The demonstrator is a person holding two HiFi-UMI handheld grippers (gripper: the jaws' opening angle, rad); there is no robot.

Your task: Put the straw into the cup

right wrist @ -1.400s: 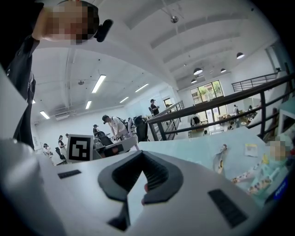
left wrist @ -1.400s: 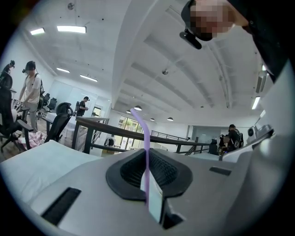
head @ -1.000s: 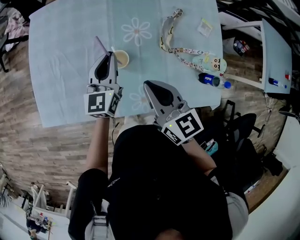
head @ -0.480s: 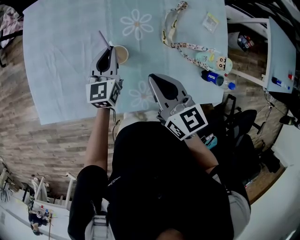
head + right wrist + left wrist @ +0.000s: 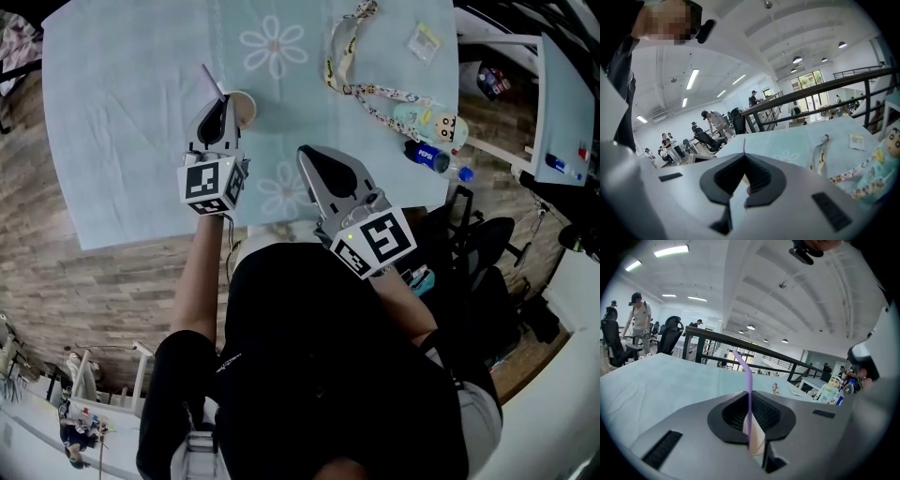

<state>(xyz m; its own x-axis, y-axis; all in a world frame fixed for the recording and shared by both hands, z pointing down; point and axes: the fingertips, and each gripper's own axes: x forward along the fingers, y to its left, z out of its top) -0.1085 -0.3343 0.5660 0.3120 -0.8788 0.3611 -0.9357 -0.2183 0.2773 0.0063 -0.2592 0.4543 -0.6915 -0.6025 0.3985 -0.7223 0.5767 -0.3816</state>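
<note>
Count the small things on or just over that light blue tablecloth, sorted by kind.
Cup: 1
Straw: 1
Lanyard: 1
Small packet: 1
Cartoon-figure item: 1
Bottle: 1
Total: 6

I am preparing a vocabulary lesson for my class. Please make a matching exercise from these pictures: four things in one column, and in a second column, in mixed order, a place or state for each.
Things
A. straw
B. cup
C. bottle
D. lanyard

Places or states
1. near the right edge of the tablecloth
2. gripped between the jaws of the left gripper
3. spread out to the right of the far daisy print
4. standing on the tablecloth at the left gripper's tip

Pairs: A-2, B-4, C-1, D-3.
</note>
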